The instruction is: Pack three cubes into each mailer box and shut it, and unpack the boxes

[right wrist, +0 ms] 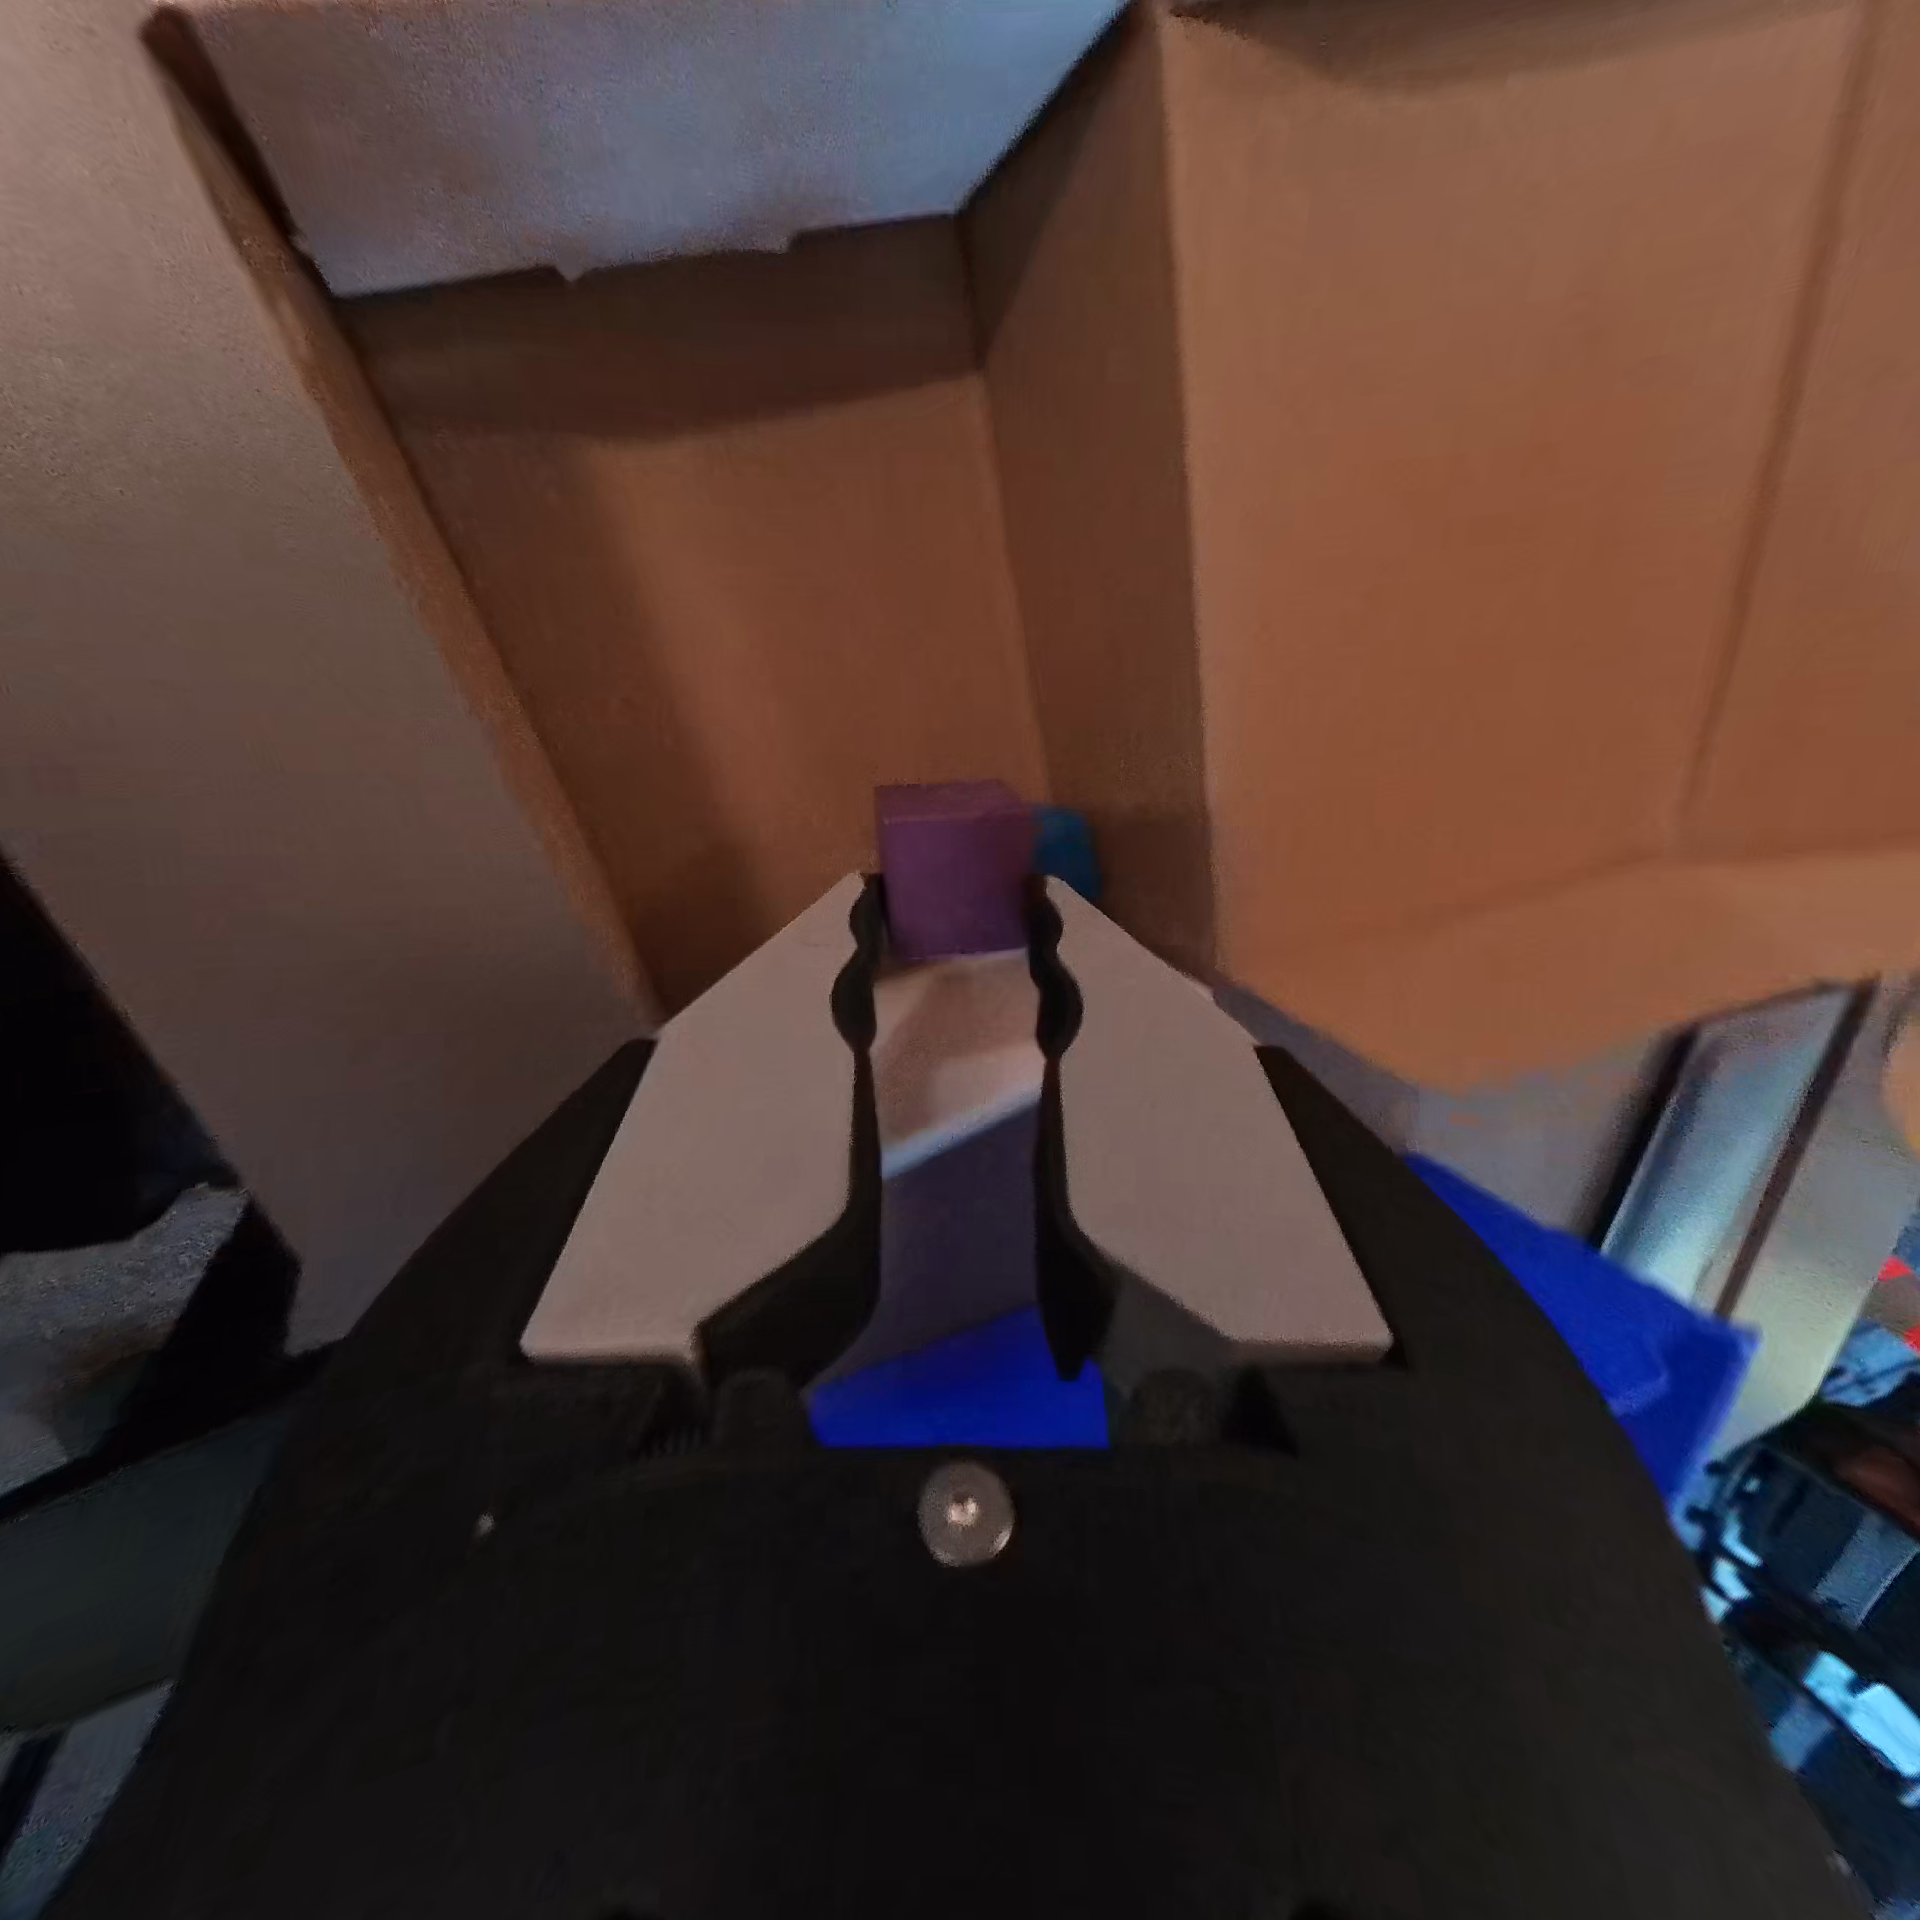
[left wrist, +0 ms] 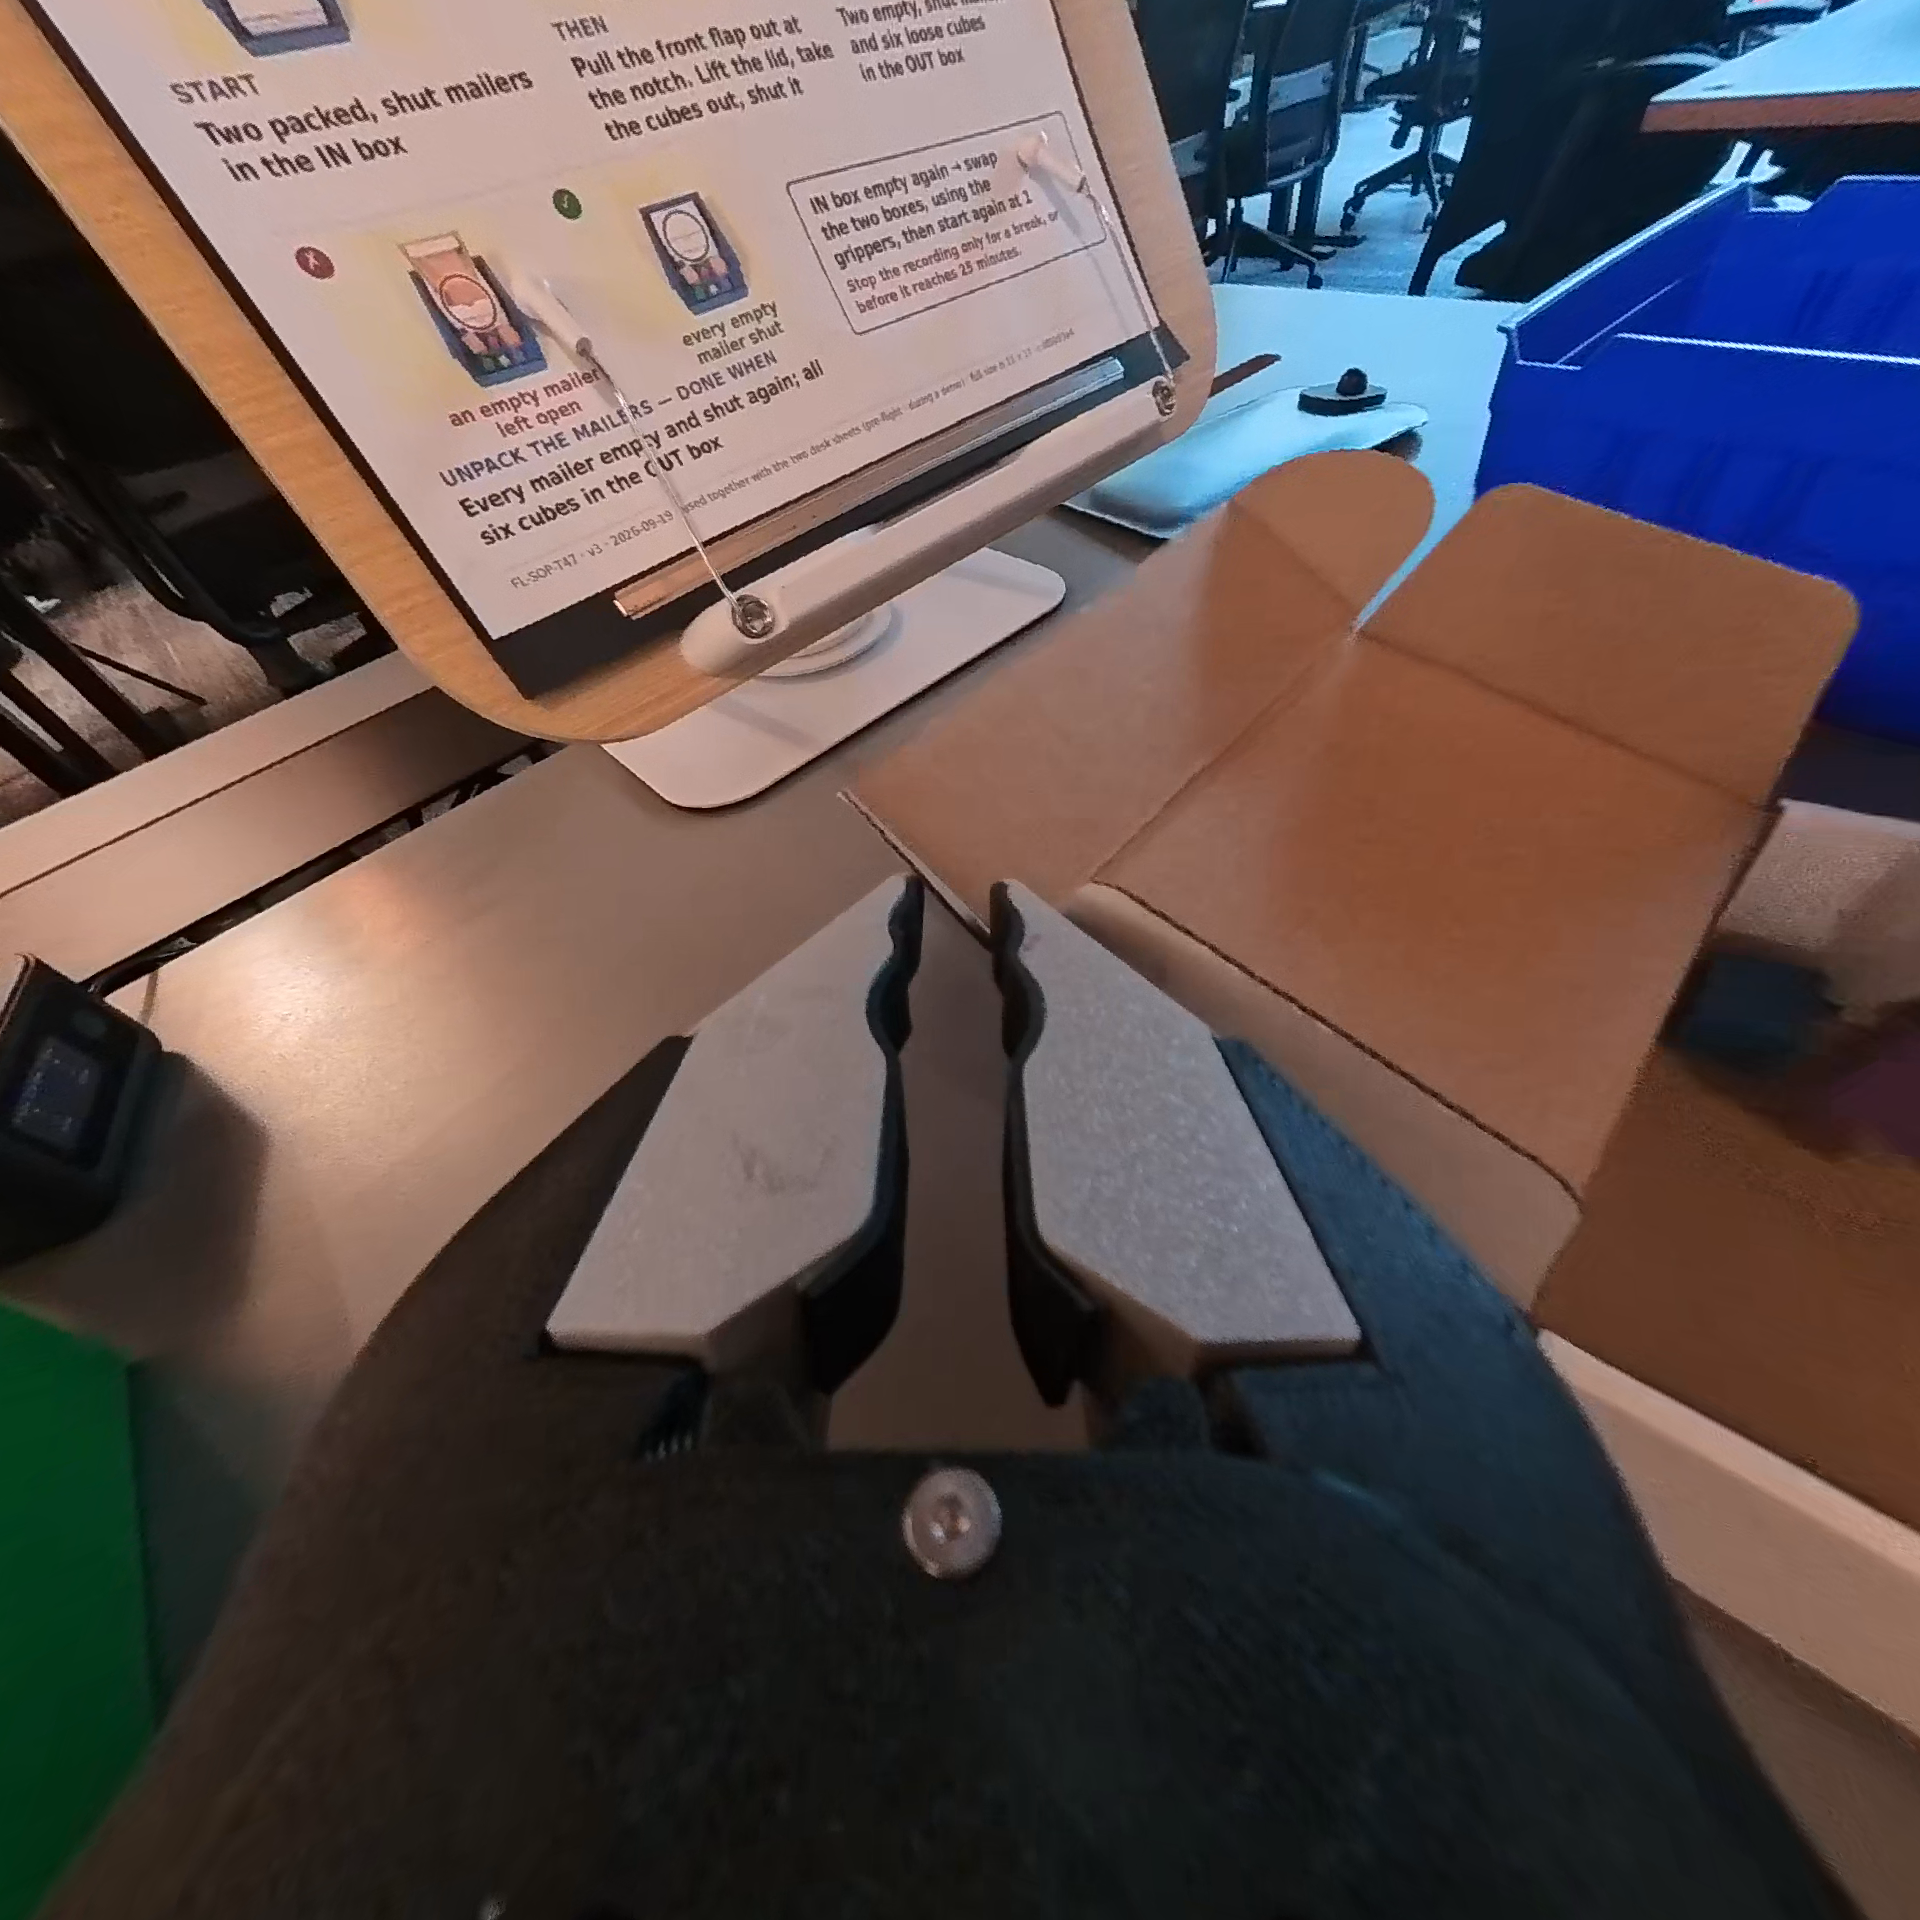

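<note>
On my left cam: far left a green block (left wrist: pixel 57 1558), cut off by the frame, and a small dark device (left wrist: pixel 73 1112) w/ a screen, too blurred to identify. Behind them a wood-backed stand (left wrist: pixel 582 686) carries a printed instruction sheet (left wrist: pixel 582 260) — text and small pics, clipped by wire arms. Left claw (left wrist: pixel 956 904) hovers over the grey surface (left wrist: pixel 436 987), jaws narrow w/ a slim gap, nothing between them. Tips sit just beside the edge of the open mailer box (left wrist: pixel 1403 883), lid flap up. Inside it at right, dark blue and purple shapes — too smeared to make out. Blue bin (left wrist: pixel 1714 416) behind, cut off at the right edge.

Right cam: right claw (right wrist: pixel 954 904) is down inside the mailer box (right wrist: pixel 779 623), clamped on a purple cube (right wrist: pixel 951 883). A blue cube (right wrist: pixel 1065 847) sits just beside it at right, partly hidden by the finger. Whole view is blurry; no 3rd cube visible to me.
</note>
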Motion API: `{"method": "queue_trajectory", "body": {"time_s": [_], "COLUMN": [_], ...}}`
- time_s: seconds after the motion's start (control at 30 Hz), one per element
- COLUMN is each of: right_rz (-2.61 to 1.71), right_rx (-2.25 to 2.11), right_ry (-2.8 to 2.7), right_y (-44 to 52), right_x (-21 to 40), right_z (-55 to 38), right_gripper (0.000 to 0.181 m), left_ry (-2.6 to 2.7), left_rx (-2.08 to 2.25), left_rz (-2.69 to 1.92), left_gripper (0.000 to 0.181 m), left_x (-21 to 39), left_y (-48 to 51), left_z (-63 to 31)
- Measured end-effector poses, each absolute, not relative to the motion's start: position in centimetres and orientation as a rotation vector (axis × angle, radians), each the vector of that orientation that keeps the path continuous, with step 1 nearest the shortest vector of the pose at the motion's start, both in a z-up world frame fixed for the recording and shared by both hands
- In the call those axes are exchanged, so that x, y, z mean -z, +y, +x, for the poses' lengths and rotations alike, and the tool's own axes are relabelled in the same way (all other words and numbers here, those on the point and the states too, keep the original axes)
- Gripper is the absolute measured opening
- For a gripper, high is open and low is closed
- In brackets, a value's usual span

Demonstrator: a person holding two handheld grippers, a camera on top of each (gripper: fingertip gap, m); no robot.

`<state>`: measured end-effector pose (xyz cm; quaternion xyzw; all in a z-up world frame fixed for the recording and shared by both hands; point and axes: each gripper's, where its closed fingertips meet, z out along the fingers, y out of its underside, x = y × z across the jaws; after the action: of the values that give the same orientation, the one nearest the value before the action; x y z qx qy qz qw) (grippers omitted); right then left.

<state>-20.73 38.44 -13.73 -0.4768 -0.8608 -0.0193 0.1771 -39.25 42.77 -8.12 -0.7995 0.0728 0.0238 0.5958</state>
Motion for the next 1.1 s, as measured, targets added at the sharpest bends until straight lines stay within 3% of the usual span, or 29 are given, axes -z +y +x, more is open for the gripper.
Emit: {"method": "queue_trajectory", "body": {"time_s": [0.3, 0.67, 0.83, 1.1], "right_rz": [-1.706, -2.212, -2.233, -2.213], "right_rx": [0.038, 0.392, 0.237, 0.470], "right_ry": [-2.046, -2.050, -1.943, -1.889], "right_y": [46.6, 52.1, 53.0, 56.7], "right_x": [3.5, 13.7, 13.1, 14.1], "right_z": [-8.7, 4.5, 3.5, 4.1], "right_gripper": [0.026, 0.025, 0.027, 0.022], "left_ry": [0.173, 0.158, 0.156, 0.161], "left_rx": [-0.065, -0.075, -0.070, -0.076], "left_rz": [-1.858, -1.887, -1.894, -1.880], "left_gripper": [0.011, 0.011, 0.011, 0.011], "left_x": [8.2, 9.2, 9.4, 8.9], "left_y": [42.8, 42.9, 43.0, 42.9], "left_z": [-39.3, -39.8, -40.0, -39.8]}}
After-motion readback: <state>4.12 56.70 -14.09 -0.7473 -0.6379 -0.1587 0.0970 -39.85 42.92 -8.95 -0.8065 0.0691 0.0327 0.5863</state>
